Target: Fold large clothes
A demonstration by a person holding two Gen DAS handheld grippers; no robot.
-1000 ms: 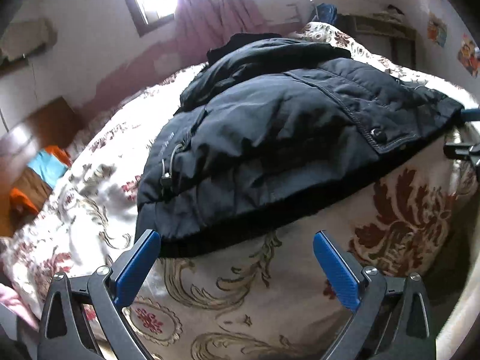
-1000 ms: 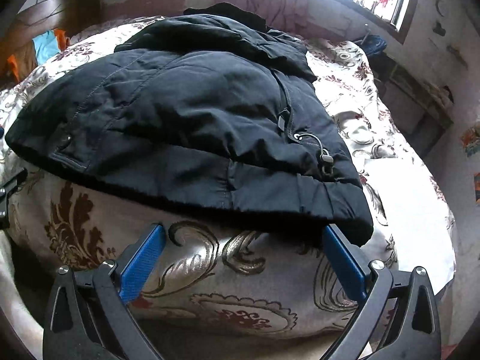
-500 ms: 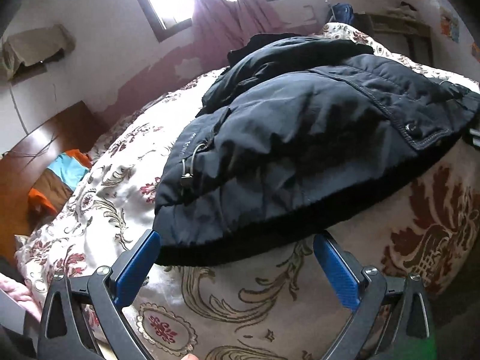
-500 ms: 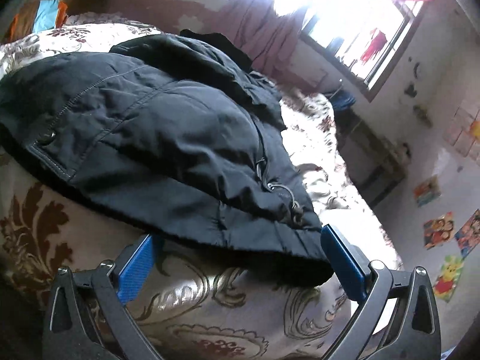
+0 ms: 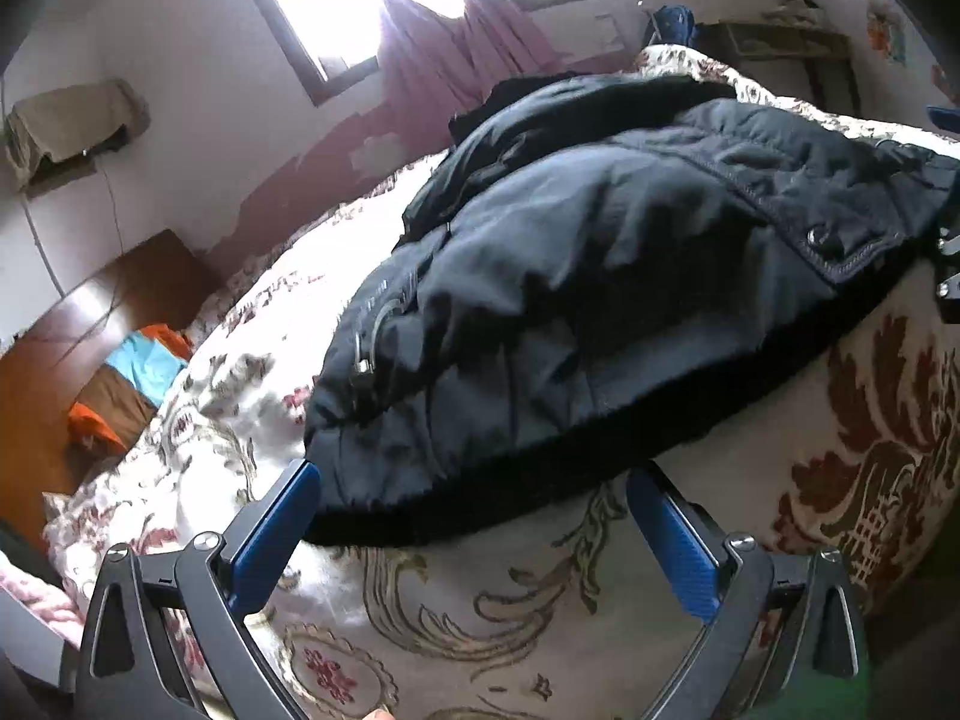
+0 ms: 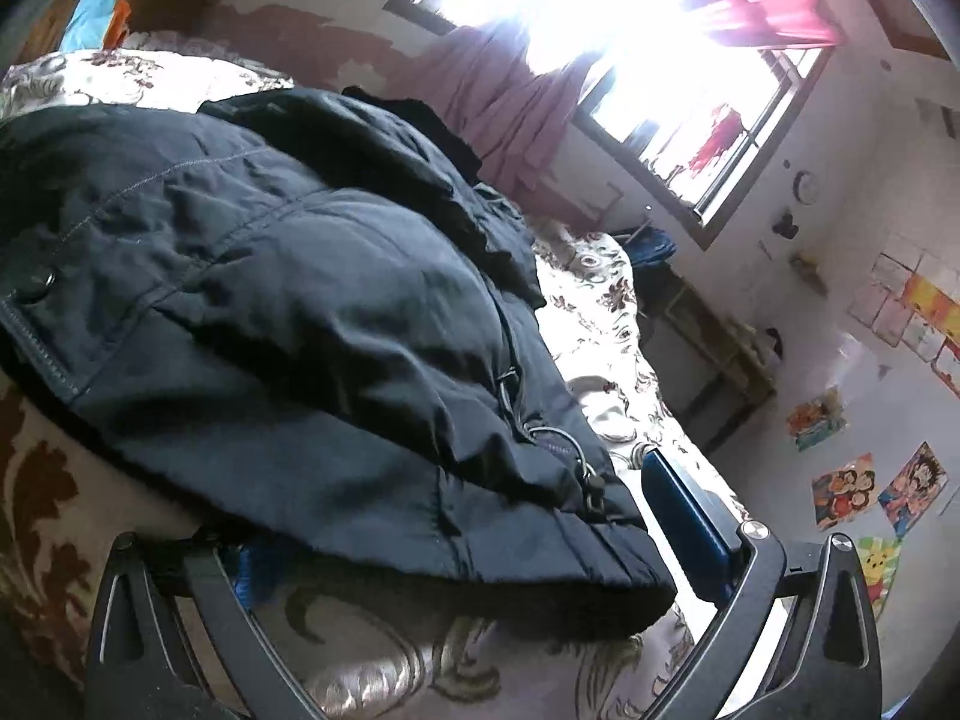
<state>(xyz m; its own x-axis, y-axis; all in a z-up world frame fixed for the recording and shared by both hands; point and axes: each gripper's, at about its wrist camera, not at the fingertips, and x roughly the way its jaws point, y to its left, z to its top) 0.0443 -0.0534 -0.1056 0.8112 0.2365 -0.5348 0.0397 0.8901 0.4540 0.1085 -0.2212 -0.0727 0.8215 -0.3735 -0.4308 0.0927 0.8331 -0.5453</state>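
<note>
A large black padded jacket (image 5: 600, 276) lies spread on a floral bedspread (image 5: 480, 612). My left gripper (image 5: 474, 516) is open, its blue pads at either side of the jacket's near left hem corner. In the right wrist view the jacket (image 6: 288, 312) fills the left half. My right gripper (image 6: 468, 540) is open at the near right hem corner; the hem lies between the jaws and covers most of the left blue pad. The right gripper's body (image 5: 948, 276) shows at the right edge of the left wrist view.
The bed fills the foreground. A wooden headboard with orange and blue cloth (image 5: 126, 384) is at the left. Windows with pink curtains (image 6: 510, 96) are on the far wall. A low wooden bench (image 6: 714, 354) stands beside the bed's right side.
Both grippers moved forward to the jacket's hem corners. The right gripper swung right and the hem now lies between its jaws. Both stay open.
</note>
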